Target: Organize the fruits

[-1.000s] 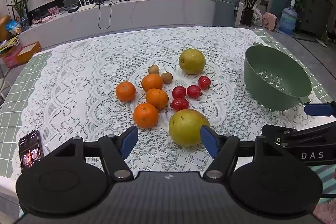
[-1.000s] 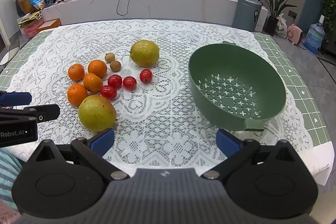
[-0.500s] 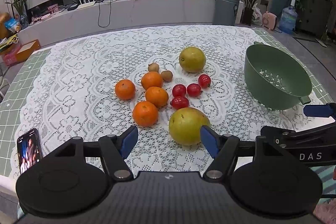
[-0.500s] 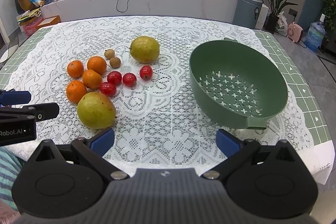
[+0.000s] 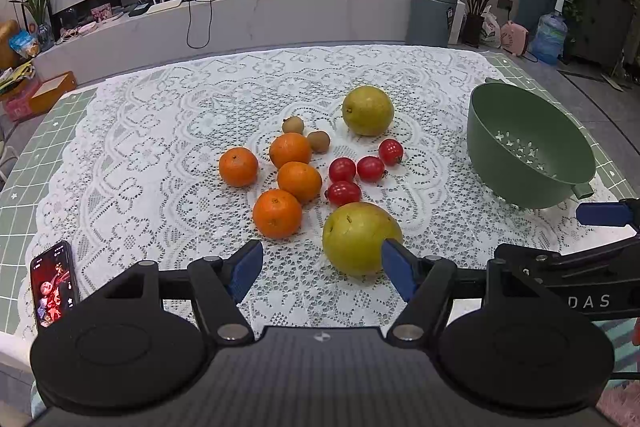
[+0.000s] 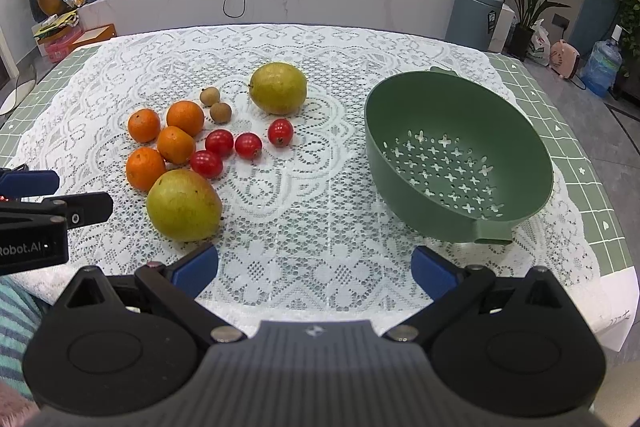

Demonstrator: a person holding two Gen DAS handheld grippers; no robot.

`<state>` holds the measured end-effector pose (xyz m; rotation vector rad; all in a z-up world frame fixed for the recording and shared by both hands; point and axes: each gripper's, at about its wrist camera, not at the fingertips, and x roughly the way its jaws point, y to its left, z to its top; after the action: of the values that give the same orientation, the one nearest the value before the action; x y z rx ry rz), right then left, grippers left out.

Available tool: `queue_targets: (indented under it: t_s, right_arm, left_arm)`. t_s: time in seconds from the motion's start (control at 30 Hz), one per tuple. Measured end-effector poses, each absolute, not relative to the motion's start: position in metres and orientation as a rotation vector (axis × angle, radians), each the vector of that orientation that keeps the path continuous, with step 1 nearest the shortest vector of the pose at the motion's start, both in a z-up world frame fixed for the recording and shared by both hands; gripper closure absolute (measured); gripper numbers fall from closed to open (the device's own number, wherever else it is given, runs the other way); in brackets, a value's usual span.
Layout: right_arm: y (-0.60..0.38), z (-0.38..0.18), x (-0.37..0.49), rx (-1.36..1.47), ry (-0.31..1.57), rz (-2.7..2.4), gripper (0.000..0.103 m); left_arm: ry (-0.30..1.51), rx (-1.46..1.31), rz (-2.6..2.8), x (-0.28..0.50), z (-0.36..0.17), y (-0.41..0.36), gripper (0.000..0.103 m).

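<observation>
On the white lace cloth lie several oranges, several cherry tomatoes, two small brown fruits and two yellow-green pears, one far and one near. A green colander stands empty at the right. My left gripper is open just short of the near pear, which sits ahead of its right fingertip. My right gripper is open over bare cloth, with the near pear to its front left and the colander to its front right.
A phone with a lit screen lies at the table's near left corner. Each view shows the other gripper's blue pad at its edge. Green tiled mat borders the cloth. Beyond the table are a long white console, a grey bin and plants.
</observation>
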<state>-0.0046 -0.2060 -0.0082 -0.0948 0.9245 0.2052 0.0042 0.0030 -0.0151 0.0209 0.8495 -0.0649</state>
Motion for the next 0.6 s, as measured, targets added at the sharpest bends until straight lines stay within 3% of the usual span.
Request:
queue_targets:
  t_s: [0.6]
  right_arm:
    - [-0.213,-0.016,0.005,-0.069,0.867,0.237,0.004]
  left_arm:
    - [0.895,-0.004,-0.154,0.020,-0.028,0.001,0.023]
